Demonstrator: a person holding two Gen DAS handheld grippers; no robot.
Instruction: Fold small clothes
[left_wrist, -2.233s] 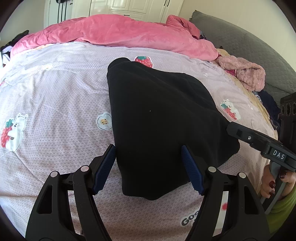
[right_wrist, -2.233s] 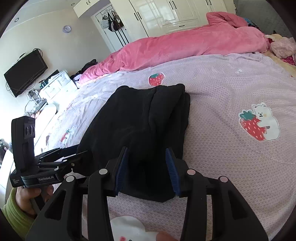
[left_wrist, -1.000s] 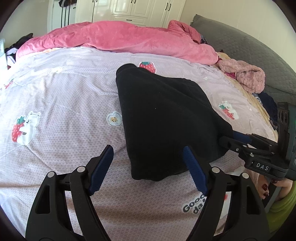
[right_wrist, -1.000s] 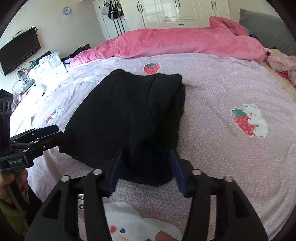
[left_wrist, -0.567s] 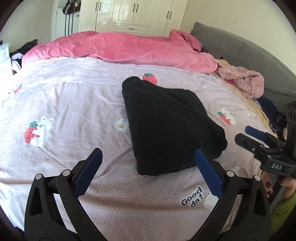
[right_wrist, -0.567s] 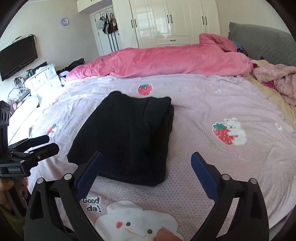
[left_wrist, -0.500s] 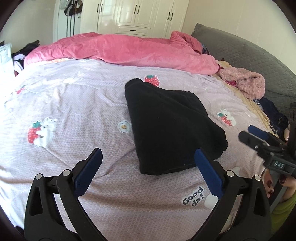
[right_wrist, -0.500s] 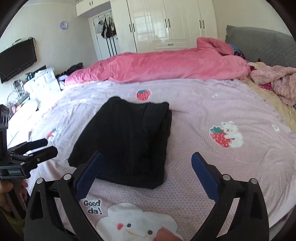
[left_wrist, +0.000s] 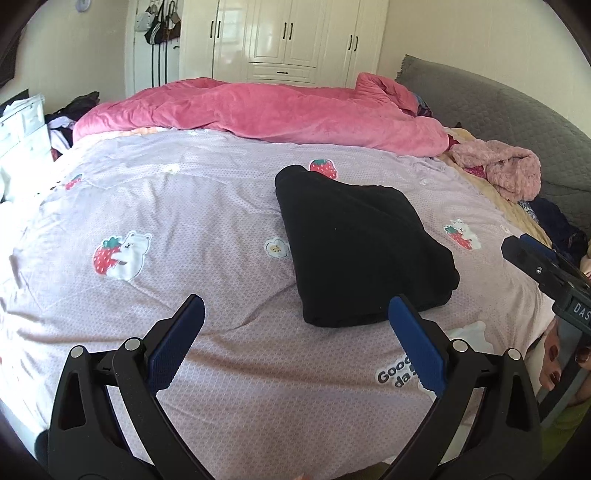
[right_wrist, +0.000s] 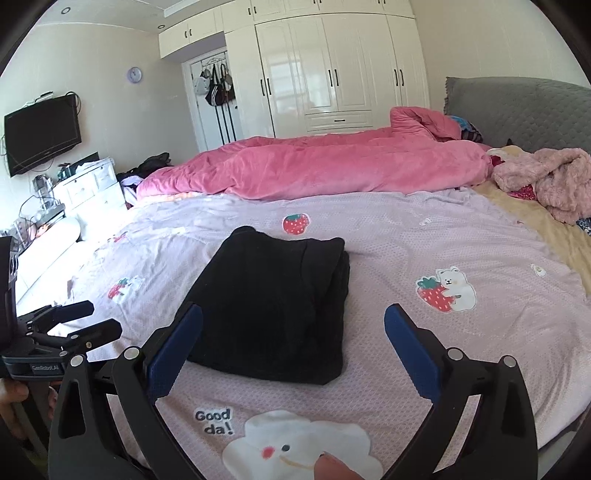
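A black garment lies folded in a thick rectangle on the lilac printed bedsheet. My left gripper hovers above the sheet, short of the garment's near edge, open wide with nothing between its blue pads. In the right wrist view the garment sits just beyond my right gripper, which is also open wide and empty. Each gripper shows at the edge of the other's view: the right gripper with a hand under it, the left gripper at lower left.
A pink duvet runs across the far side of the bed. A fluffy pink garment and dark clothes lie by the grey headboard. White wardrobes, a wall TV and a white dresser stand beyond.
Both grippers have opened wide, let go of the garment's near edge, and pulled back and up. The black garment stays folded on the sheet.
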